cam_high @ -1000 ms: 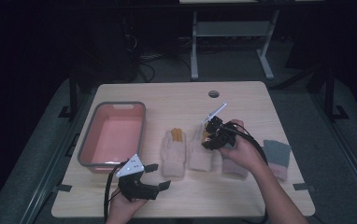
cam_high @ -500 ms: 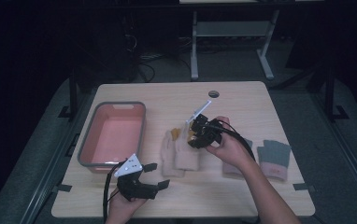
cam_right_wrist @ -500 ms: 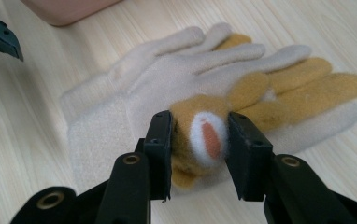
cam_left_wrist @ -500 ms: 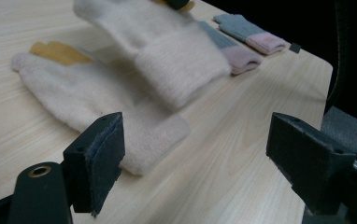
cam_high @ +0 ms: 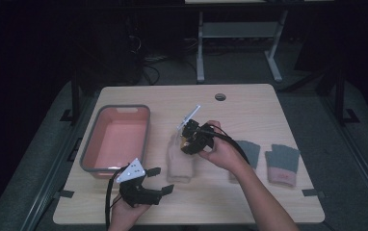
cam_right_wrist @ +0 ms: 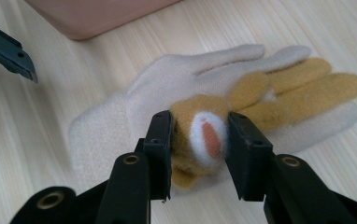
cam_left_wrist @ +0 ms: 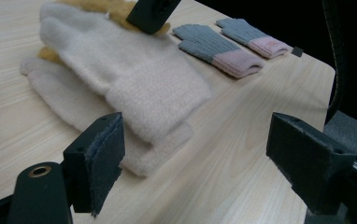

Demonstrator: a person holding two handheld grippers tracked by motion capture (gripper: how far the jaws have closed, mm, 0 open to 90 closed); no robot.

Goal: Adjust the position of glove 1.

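Observation:
My right gripper is shut on a fold of a cream-and-yellow fuzzy glove with a white and orange patch. That glove rests on top of a second cream glove lying flat mid-table. In the left gripper view the upper glove lies across the lower one, cuff toward me. My left gripper stands open near the table's front edge, just short of the cuffs, with nothing between its jaws.
A pink basin with a grey rim sits at the left of the gloves. Two grey gloves with pink cuffs lie to the right. A cable hole is at the back of the table.
My right gripper has carried the glove leftward, from the middle of the table onto the cream glove beside the basin. The left gripper has stayed put.

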